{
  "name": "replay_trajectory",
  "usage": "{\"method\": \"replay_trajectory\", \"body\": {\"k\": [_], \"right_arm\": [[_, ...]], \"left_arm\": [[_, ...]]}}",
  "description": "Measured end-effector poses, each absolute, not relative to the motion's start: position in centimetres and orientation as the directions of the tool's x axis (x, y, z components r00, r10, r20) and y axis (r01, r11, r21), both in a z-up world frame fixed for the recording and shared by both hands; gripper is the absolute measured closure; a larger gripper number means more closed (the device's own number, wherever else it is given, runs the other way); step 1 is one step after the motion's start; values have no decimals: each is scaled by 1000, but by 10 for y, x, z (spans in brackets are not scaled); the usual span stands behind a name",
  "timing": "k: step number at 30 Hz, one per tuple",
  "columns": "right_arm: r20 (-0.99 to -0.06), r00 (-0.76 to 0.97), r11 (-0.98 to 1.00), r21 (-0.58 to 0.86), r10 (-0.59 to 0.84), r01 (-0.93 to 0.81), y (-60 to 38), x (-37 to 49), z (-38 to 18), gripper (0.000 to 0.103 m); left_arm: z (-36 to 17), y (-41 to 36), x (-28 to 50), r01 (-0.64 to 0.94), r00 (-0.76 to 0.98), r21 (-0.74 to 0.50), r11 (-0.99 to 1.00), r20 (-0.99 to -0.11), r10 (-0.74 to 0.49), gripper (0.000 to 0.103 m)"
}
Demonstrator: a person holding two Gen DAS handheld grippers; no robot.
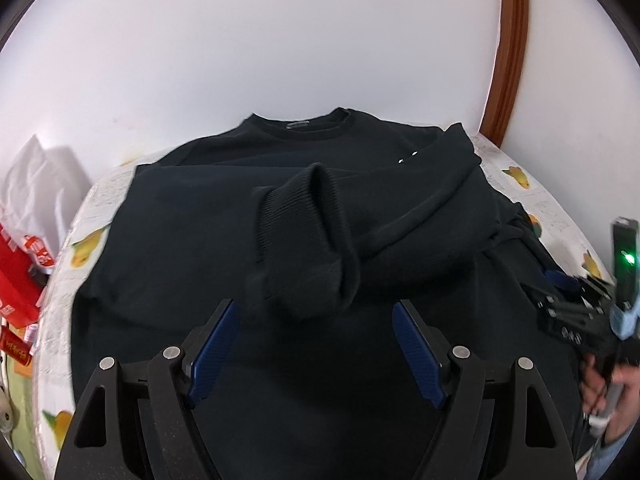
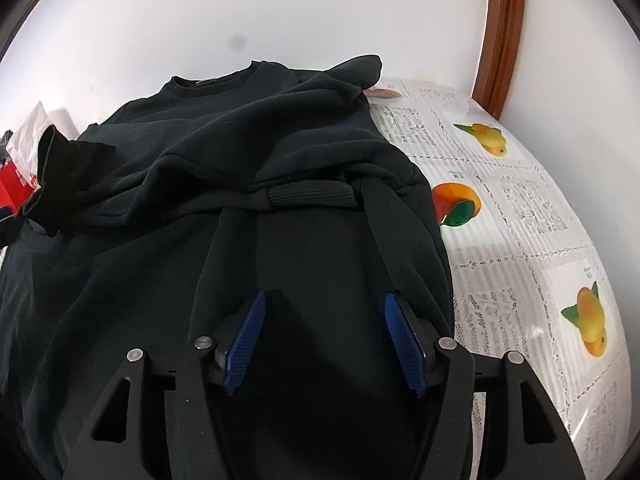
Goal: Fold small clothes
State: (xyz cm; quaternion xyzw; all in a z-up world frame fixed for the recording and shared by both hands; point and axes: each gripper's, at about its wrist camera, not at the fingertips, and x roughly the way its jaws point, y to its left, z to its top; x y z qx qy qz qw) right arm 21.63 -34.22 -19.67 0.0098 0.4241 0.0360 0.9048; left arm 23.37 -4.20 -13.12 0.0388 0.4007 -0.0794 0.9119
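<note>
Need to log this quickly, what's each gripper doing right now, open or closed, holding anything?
Left gripper: open, holding nothing, above the black sweatshirt.
Right gripper: open, nothing gripped, over the sweatshirt's folded sleeve.

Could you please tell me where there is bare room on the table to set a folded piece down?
The widest free patch is the fruit-print tablecloth right of the black sweatshirt, running to the wooden frame by the wall. On the far side, only a thin strip of cloth shows between the sweatshirt and the red packages. The middle is covered.
</note>
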Motion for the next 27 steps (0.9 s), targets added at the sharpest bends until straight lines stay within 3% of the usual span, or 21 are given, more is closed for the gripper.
{"method": "replay_trajectory", "body": {"k": [5,6,7,10,21,27], "right_arm": [[-767,638,998,37,65,-57,-340,217,-197,40],[-767,638,998,39,66,-56,-340,217,-197,40],[-767,638,998,41,68,-56,-340,217,-197,40],[-767,638,997,44,70,-56,-340,216,-197,40],[-767,638,998,39,65,-55,-338,216,-197,39],[-767,638,998,39,66,-56,-338,216,-197,39]], "left_arm": [[-140,-54,260,132,685,92,987,-728,-24,26],[-141,-53,265,119,684,100,988,-729,-9,36],[-139,-49,268,112,688,94,989,-726,-9,57],[-127,-29,273,70,705,65,995,-709,-3,94],[-95,59,279,-66,772,35,997,-632,73,94],[-113,96,288,-133,747,-9,991,-658,95,94]]}}
